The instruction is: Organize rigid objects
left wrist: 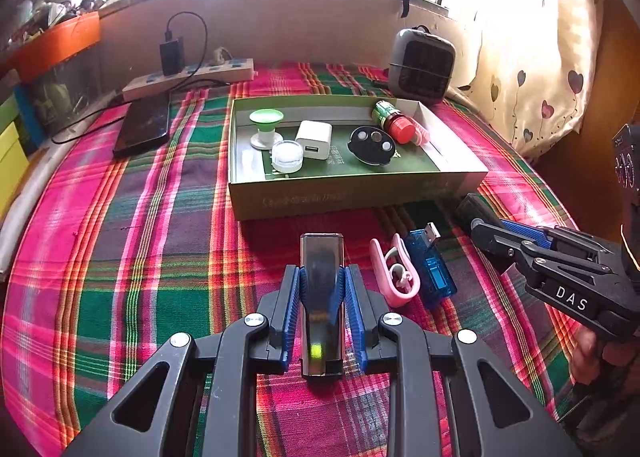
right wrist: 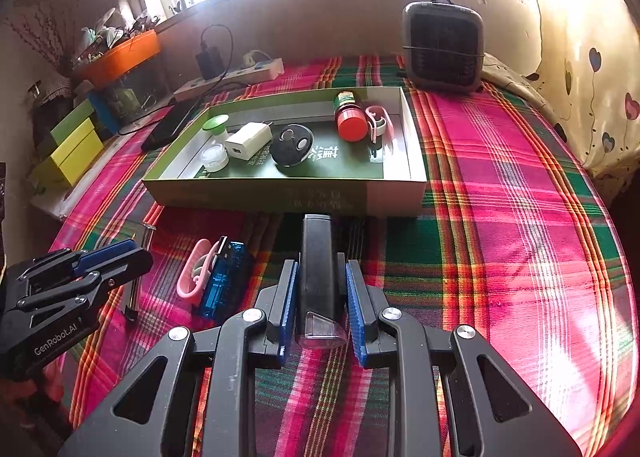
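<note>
My left gripper [left wrist: 323,269] is shut on a dark see-through slab [left wrist: 322,253] with a green glow near its base, held above the plaid cloth. My right gripper [right wrist: 321,263] is shut on a black bar [right wrist: 320,245] with a clear wedge-shaped end, its far tip near the front wall of the green box [right wrist: 280,193]. On the cloth between the grippers lie a pink clip [left wrist: 394,273] and a blue USB stick [left wrist: 430,265]. The box holds a white charger [left wrist: 314,139], a round black piece [left wrist: 372,145], a red-capped bottle [left wrist: 394,121], a small clear jar [left wrist: 286,155] and a green-topped stand [left wrist: 264,125].
A grey heater [left wrist: 422,65] stands behind the box at the right. A phone [left wrist: 144,129] and a power strip [left wrist: 188,77] with cables lie at the back left. An orange bin [right wrist: 124,55] and yellow-green boxes [right wrist: 72,145] line the left edge. A curtain [left wrist: 532,57] hangs at the right.
</note>
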The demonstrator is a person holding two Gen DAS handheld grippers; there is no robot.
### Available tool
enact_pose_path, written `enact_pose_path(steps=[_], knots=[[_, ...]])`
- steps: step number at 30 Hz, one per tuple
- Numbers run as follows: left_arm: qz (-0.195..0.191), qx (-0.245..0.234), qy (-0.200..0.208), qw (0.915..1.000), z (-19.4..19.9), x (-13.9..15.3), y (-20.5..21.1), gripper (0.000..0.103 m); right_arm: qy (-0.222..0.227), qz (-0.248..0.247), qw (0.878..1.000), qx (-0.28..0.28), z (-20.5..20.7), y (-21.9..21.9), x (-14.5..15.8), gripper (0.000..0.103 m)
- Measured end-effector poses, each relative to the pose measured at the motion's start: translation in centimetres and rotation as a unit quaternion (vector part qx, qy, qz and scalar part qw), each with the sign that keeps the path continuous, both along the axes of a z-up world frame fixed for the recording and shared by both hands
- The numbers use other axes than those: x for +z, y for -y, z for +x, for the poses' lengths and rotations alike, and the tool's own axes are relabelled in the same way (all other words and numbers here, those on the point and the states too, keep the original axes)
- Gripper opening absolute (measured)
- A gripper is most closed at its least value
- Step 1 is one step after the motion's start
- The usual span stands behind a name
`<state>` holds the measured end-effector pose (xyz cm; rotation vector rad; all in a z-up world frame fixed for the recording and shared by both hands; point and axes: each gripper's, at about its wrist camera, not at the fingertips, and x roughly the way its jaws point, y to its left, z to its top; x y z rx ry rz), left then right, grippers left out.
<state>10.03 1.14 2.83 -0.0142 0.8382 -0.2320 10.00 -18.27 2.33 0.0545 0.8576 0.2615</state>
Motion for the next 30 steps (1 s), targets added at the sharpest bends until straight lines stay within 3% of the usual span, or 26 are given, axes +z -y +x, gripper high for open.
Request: enact_pose_path(steps=[19,26,30], knots=[[-0.025,-0.010,0.016,0.9995,2.6,2.7,-0.4,0.021,0.020,0.008,1.000,-0.003,1.6,0.5,3.0,0.024],[-0.020,-0.012,0.013,0.9996,2.6,2.5,-0.4,0.021,0.022,0.012,1.000,-0.006,2.2,0.7,3.2,0.024],[-0.038,0.003,-0.013,0.9992,2.5,1.5,-1.1,0.023,0.022,0.014,1.000,-0.004,2.3,0.6,3.0,0.024]])
